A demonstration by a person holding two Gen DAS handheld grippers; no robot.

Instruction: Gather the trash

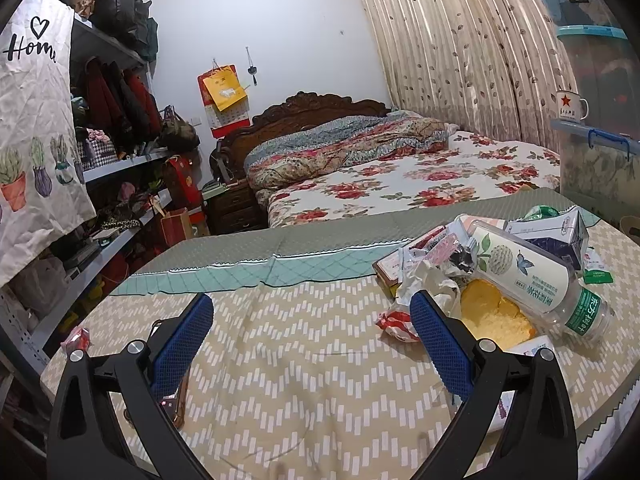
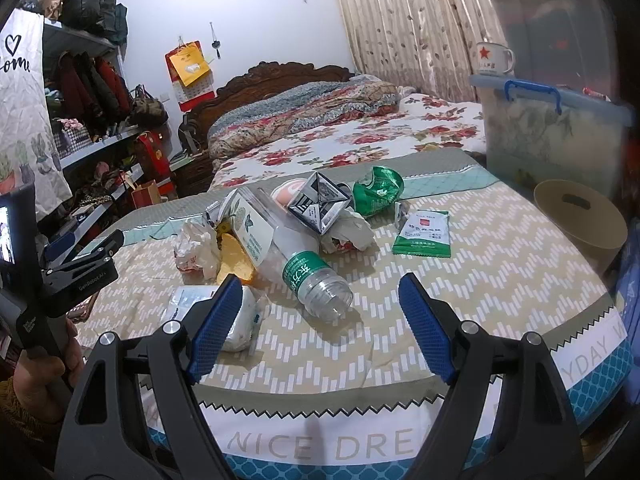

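A pile of trash lies on the chevron-patterned cloth (image 2: pixel 480 264). It holds a clear plastic bottle (image 2: pixel 296 256) with a green label, a crushed carton (image 2: pixel 320 204), a crumpled green bag (image 2: pixel 378 190), white paper (image 2: pixel 348 232), a yellow piece (image 2: pixel 234 258) and a red-and-white wrapper (image 2: pixel 188 258). A green wipe packet (image 2: pixel 424 234) lies apart to the right. My right gripper (image 2: pixel 320 282) is open, and the bottle's mouth lies just past its fingertips, untouched. My left gripper (image 1: pixel 312 300) is open over bare cloth, with the pile (image 1: pixel 500 280) to its right.
A beige bin (image 2: pixel 580 216) stands at the right of the cloth, with stacked plastic storage boxes (image 2: pixel 552 128) and a mug (image 2: pixel 494 58) behind it. A bed (image 2: pixel 360 136) lies beyond. Cluttered shelves (image 1: pixel 120 160) line the left. A white tissue pack (image 2: pixel 240 320) lies near my right gripper's left finger.
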